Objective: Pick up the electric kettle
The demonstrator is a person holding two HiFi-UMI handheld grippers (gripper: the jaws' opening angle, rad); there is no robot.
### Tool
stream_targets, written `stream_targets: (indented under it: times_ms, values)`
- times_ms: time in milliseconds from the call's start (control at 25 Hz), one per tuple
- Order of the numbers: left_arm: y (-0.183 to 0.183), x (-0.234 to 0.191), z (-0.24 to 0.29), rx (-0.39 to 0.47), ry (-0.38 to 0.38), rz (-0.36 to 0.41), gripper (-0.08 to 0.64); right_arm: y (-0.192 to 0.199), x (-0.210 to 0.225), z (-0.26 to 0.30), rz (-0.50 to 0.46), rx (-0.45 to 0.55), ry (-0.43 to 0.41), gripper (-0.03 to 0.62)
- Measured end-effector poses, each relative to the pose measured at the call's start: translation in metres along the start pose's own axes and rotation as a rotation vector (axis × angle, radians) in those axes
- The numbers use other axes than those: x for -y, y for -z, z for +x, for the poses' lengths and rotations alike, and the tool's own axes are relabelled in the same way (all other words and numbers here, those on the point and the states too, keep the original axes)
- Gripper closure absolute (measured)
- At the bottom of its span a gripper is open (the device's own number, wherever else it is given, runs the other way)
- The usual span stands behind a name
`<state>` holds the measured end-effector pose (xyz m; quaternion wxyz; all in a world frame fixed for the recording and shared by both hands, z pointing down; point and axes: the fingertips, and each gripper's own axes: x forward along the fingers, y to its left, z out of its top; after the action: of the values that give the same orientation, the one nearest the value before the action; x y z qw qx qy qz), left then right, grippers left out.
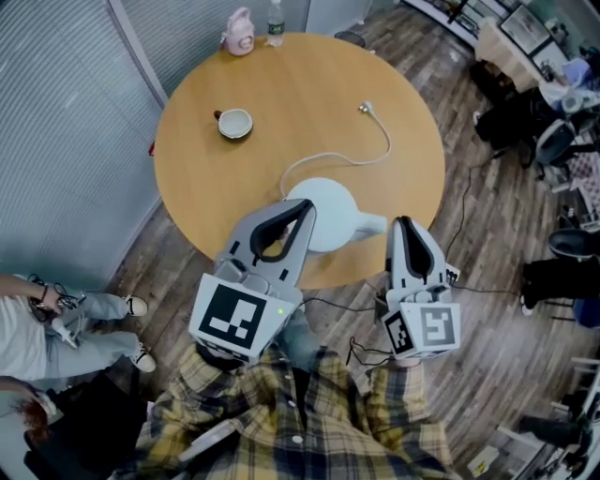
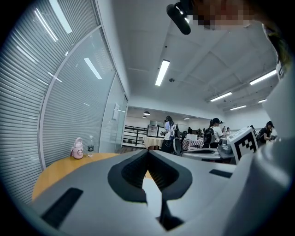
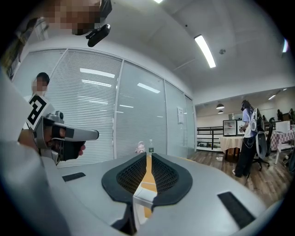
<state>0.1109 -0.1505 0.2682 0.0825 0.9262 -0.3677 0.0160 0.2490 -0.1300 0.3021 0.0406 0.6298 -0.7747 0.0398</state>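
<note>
The white electric kettle (image 1: pixel 333 214) stands at the near edge of the round wooden table (image 1: pixel 206 178), its spout pointing right. Its white cord (image 1: pixel 328 157) curls back to a plug (image 1: pixel 366 108) lying on the tabletop. My left gripper (image 1: pixel 306 206) reaches over the kettle's left side, fingertips together and nothing held; whether it touches the kettle I cannot tell. In the left gripper view the left gripper (image 2: pixel 148 154) is shut, with something white showing low behind the jaws. My right gripper (image 1: pixel 403 223) hangs just right of the spout, off the table's edge, also shut and empty (image 3: pixel 148 159).
A small cup (image 1: pixel 234 123) sits on the table's left half. A pink bottle (image 1: pixel 239 33) and a water bottle (image 1: pixel 275 21) stand at the far edge. A person (image 1: pixel 56 319) sits on the floor at the left. Office chairs and bags (image 1: pixel 553 141) crowd the right side.
</note>
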Motion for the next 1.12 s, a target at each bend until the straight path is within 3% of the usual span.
stream_targets:
  times_ms: [200,320,640,1120]
  values:
    - [0.007,-0.01,0.002,-0.007,-0.015,-0.013,0.557,0.017,0.001,0.003,0.002,-0.022,-0.012,0.551]
    - [0.013,-0.015,0.004,-0.012,-0.026,-0.021,0.557,0.03,0.002,0.005,0.004,-0.039,-0.031,0.457]
    - [0.033,-0.031,0.01,-0.02,-0.065,-0.047,0.557,0.07,0.012,0.0,0.012,-0.064,-0.049,0.364]
    - [0.06,-0.061,0.005,-0.048,-0.147,-0.095,0.557,0.148,0.019,0.01,0.035,-0.194,-0.061,0.351]
